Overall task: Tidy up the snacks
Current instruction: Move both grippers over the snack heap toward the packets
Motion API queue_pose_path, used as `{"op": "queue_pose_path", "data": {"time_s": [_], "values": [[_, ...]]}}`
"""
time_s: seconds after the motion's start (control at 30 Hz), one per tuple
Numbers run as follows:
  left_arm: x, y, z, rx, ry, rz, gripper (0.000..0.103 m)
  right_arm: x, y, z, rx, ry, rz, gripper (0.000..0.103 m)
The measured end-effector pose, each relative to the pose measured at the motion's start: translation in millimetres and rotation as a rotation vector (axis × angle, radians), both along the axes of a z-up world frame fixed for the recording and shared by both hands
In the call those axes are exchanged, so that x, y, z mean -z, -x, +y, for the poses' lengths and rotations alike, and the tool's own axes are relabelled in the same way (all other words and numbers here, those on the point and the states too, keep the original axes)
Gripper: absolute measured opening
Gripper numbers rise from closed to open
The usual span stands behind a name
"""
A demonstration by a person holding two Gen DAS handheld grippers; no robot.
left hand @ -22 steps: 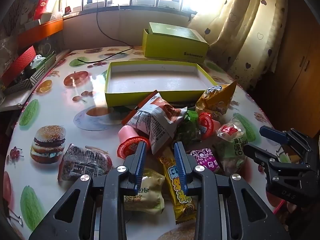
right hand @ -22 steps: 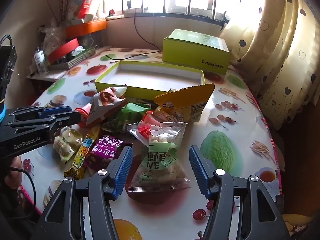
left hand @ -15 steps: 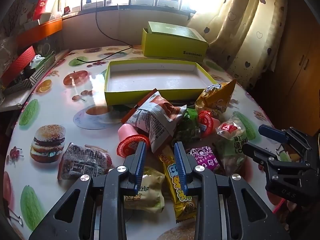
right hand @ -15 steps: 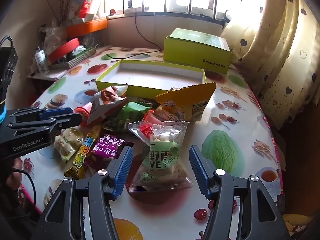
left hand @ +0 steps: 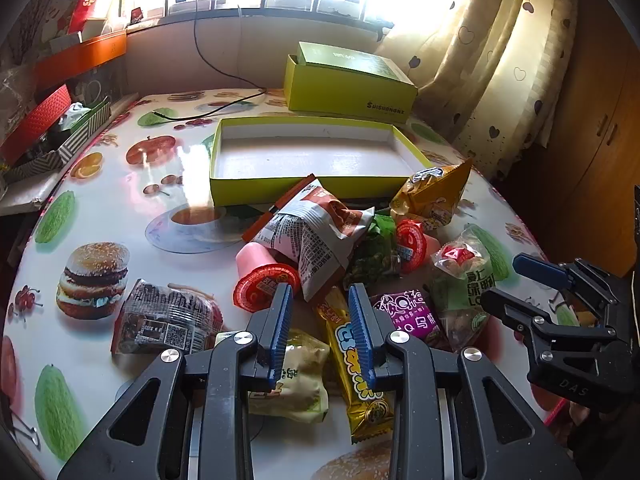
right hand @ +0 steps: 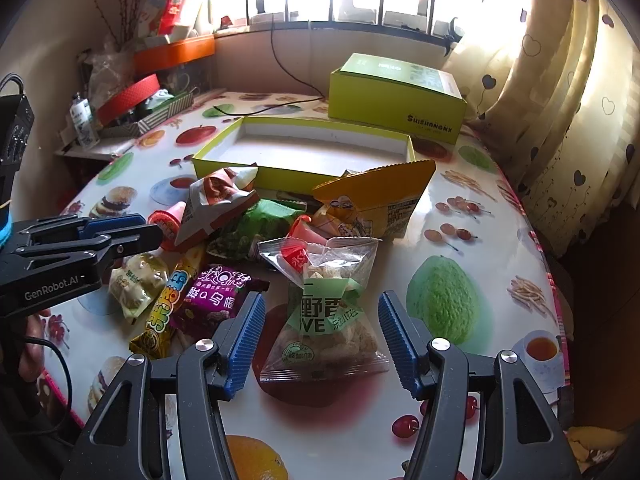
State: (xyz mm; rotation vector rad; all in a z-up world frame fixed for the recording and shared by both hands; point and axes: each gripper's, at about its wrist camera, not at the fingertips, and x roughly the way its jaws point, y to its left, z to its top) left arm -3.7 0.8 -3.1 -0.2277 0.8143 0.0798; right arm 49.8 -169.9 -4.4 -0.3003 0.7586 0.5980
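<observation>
Your table (left hand: pixel 120 208), covered in a fruit-and-burger print cloth, carries the open yellow-green tray (right hand: pixel 224 148) at the far middle, its long axis running left to right, with a closed green box (right hand: pixel 396 100) just behind it. The snack pile sits against the tray's near wall. In it, the orange-yellow bag (right hand: pixel 380 200) lies with its long edge across, leaning toward the tray. The white-and-brown crumpled bag (left hand: pixel 316 236) rests on a pink jelly cup (left hand: pixel 264 280). The clear bag with the green label (right hand: pixel 324 312) lies with its long axis pointing away from you, between the spread fingers of your right gripper (right hand: pixel 320 340), which grips nothing. The yellow bar (left hand: pixel 352 356) also points away from you, running under your left gripper (left hand: pixel 320 328), whose fingers stand apart. A purple packet (right hand: pixel 216 300) lies beside the bar.
</observation>
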Motion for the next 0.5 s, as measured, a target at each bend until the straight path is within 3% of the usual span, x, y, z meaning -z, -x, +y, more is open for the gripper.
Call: {"op": "queue_pose_path", "data": {"time_s": [0.5], "values": [[2.2, -0.3, -1.9, 0.029, 0.031, 0.001, 0.03, 0.4, -5.1, -3.0, -0.001, -0.004, 0.008, 0.059]]}}
